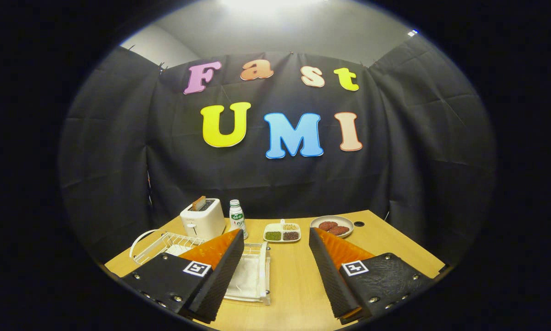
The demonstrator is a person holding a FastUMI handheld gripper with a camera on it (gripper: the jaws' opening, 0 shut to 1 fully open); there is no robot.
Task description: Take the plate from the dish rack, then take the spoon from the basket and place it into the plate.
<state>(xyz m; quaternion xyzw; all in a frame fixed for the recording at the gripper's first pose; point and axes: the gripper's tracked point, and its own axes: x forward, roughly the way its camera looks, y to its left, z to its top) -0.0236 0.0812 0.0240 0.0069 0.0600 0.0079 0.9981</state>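
My gripper is open above the near part of a wooden table, with nothing between its fingers. A white wire dish rack with a loop handle stands at the left, partly hidden behind the left finger. Something white lies inside it; I cannot tell whether it is the plate. A white basket-like tray with a pale lining sits just right of the left finger, joined to the rack. Its contents are mostly hidden, and I cannot make out a spoon.
Across the back of the table stand a white toaster with toast in it, a small white bottle, a divided dish of beans and a plate of brown patties. Bare wood stretches between the fingers.
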